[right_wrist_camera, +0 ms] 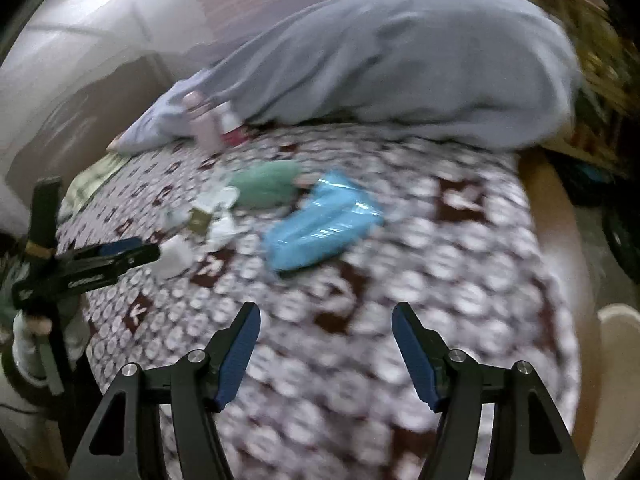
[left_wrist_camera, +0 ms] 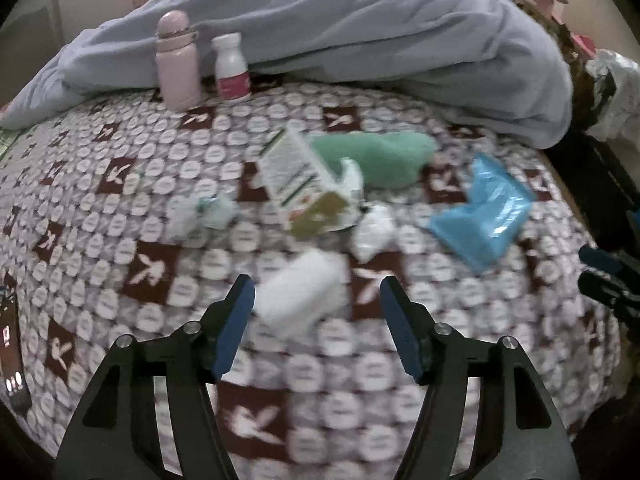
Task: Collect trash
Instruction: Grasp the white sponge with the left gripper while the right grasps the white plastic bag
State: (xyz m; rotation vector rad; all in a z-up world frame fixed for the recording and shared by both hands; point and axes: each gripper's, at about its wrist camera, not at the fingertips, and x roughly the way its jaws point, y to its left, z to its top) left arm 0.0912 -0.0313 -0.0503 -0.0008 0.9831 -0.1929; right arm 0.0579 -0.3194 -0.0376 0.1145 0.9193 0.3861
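Trash lies scattered on a patterned bedspread [left_wrist_camera: 120, 216]. In the left wrist view a white crumpled wad [left_wrist_camera: 304, 292] sits just beyond and between the fingertips of my left gripper [left_wrist_camera: 317, 286], which is open, its pads clear of the wad. Farther on are a torn white and green carton [left_wrist_camera: 304, 184], two small crumpled tissues [left_wrist_camera: 200, 212] [left_wrist_camera: 374, 230] and a blue plastic bag [left_wrist_camera: 484, 212]. My right gripper [right_wrist_camera: 326, 310] is open above bare bedspread, with the blue plastic bag [right_wrist_camera: 320, 224] ahead of it. The left gripper [right_wrist_camera: 140, 252] shows at that view's left edge, beside the white wad [right_wrist_camera: 176, 256].
A green cloth [left_wrist_camera: 384, 156] lies behind the carton. A pink bottle [left_wrist_camera: 178, 60] and a white pill bottle [left_wrist_camera: 232, 68] stand against a grey-blue blanket [left_wrist_camera: 360, 28] at the back. A phone [left_wrist_camera: 12, 360] lies at the bed's left edge. The bed drops off on the right.
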